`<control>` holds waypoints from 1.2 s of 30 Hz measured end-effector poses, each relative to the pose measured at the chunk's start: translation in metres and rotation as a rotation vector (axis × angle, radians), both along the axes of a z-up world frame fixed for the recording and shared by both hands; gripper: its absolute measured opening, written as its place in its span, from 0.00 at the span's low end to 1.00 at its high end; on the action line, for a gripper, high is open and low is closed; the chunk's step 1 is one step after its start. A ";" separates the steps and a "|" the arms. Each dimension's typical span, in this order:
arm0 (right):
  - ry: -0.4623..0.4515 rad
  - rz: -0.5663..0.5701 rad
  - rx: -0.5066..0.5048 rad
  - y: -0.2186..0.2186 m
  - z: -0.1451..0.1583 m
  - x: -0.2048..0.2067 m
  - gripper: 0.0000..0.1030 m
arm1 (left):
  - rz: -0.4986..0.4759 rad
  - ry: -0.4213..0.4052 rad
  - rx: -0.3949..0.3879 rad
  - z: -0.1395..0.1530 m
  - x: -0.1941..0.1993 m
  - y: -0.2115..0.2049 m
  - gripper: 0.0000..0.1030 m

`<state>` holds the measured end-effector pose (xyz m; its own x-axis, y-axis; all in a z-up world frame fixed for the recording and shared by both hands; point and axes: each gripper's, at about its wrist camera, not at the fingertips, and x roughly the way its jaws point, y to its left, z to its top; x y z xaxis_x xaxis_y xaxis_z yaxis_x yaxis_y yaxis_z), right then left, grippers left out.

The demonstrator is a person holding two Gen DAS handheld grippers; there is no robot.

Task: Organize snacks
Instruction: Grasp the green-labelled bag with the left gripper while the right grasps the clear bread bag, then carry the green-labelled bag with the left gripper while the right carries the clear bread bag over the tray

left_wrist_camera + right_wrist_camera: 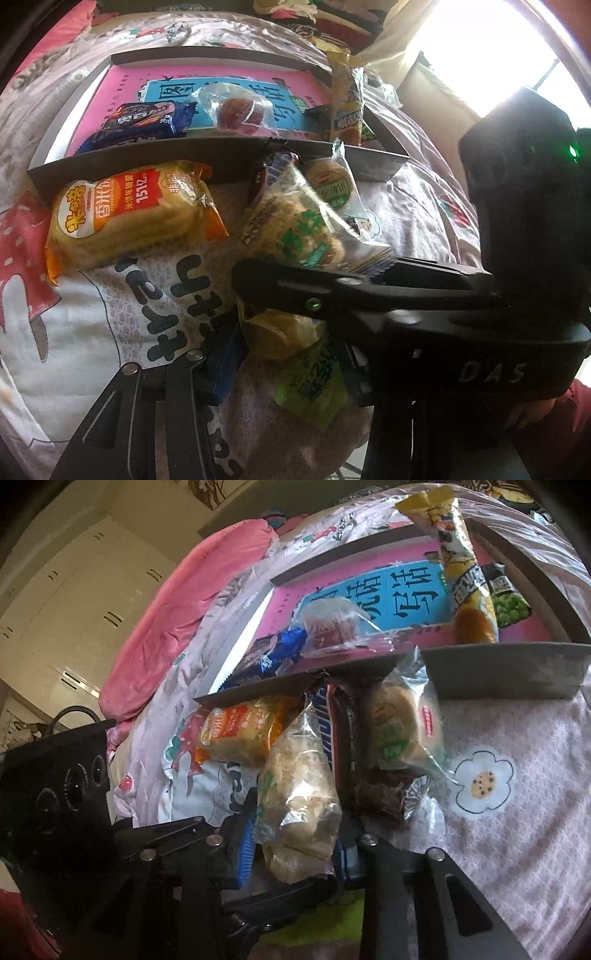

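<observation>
**Two grippers, two packets, a box on the bed**

While the grey box (pixel 221 158) lies on the patterned bedspread (pixel 74 350) at the far side, we find most of the snacks crowded just in front of its near wall. Farthest left in the left wrist view is the orange rice cracker pack (pixel 129 214), lying flat on the bedspread and against that wall. Inside the box, over a pink book cover (pixel 122 81), we see a blue biscuit packet (pixel 144 120) at the left, a clear-wrapped red sweet (pixel 236 110) in the middle, and a tall yellow snack bag (pixel 345 107) leaning at the right with a green pea packet (pixel 511 607) beside it.

Moving right, our left gripper (pixel 291 354) has its fingers closed on a yellow-and-green packet (pixel 306 365). Above it, our right gripper (pixel 291 845) reaches across from the right and clamps a clear-wrapped puffed rice cake (pixel 295 797), held just above the bedspread and near the box wall.

Just right of that cake in the right wrist view lie a dark wrapped bar (pixel 340 738), a round green-label biscuit pack (pixel 395 731) propped against the wall, and a dark brown sweet (pixel 380 797) in clear wrap.
</observation>
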<state>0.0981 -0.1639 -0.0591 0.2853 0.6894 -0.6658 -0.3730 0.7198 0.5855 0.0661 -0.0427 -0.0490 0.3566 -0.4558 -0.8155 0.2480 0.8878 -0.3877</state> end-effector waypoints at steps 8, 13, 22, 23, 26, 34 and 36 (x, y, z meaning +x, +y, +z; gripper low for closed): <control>-0.128 -0.068 0.031 -0.022 0.027 -0.009 0.31 | 0.021 -0.012 -0.045 0.005 -0.001 0.009 0.37; -0.217 -0.100 0.014 -0.033 0.044 -0.012 0.31 | 0.027 -0.030 -0.061 0.016 -0.004 0.014 0.36; -0.229 -0.157 0.031 -0.051 0.048 -0.008 0.31 | 0.071 -0.104 -0.068 0.047 -0.012 0.032 0.36; -0.235 -0.164 0.031 -0.052 0.049 -0.008 0.31 | 0.079 -0.110 -0.066 0.050 -0.011 0.036 0.36; -0.248 -0.174 0.027 -0.055 0.052 -0.007 0.31 | 0.106 -0.124 -0.063 0.054 -0.009 0.045 0.36; -0.261 -0.203 0.030 -0.065 0.055 -0.005 0.31 | 0.177 -0.158 -0.046 0.066 0.003 0.066 0.36; -0.263 -0.215 0.027 -0.068 0.056 -0.004 0.31 | 0.190 -0.164 -0.044 0.067 0.007 0.070 0.36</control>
<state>0.0946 -0.2320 -0.0035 0.5858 0.6112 -0.5322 -0.3554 0.7839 0.5091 0.0733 0.0272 0.0179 0.5653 -0.4019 -0.7204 0.1415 0.9076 -0.3953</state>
